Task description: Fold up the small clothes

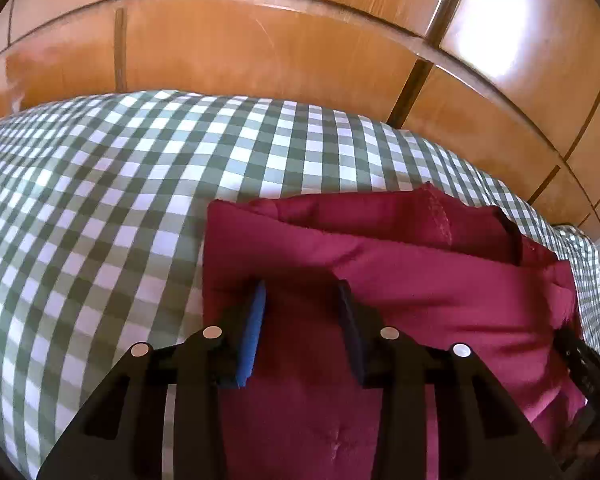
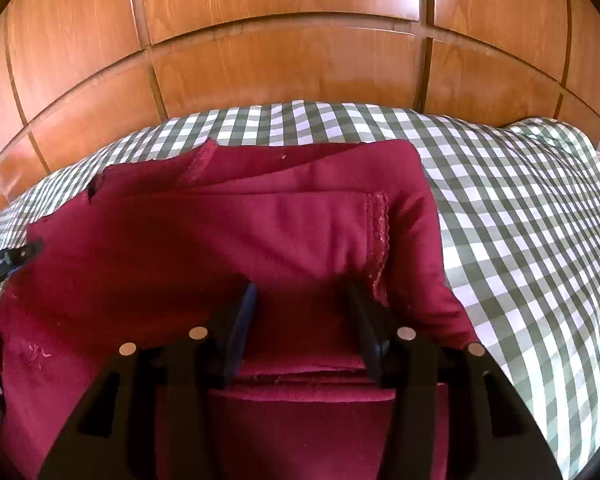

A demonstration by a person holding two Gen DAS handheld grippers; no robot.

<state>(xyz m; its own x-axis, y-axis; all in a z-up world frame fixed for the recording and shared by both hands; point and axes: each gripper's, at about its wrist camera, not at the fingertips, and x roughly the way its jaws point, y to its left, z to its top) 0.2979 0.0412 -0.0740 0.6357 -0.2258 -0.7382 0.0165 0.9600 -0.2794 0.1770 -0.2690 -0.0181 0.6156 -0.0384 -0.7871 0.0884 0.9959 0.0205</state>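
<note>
A dark red garment (image 1: 400, 280) lies partly folded in several layers on a green and white checked bedcover (image 1: 100, 200). My left gripper (image 1: 302, 300) is open, its fingers resting on the garment's left part with cloth between the pads. In the right wrist view the same garment (image 2: 220, 232) shows a lace-trimmed hem (image 2: 378, 224). My right gripper (image 2: 302, 300) is open over the garment's near right part, above stacked folded edges. The left gripper's tip (image 2: 16, 258) shows at the far left edge.
A glossy wooden wardrobe (image 1: 260, 40) with panelled doors stands right behind the bed, also in the right wrist view (image 2: 280, 60). Bare bedcover (image 2: 520, 220) lies to the garment's right, and more to its left.
</note>
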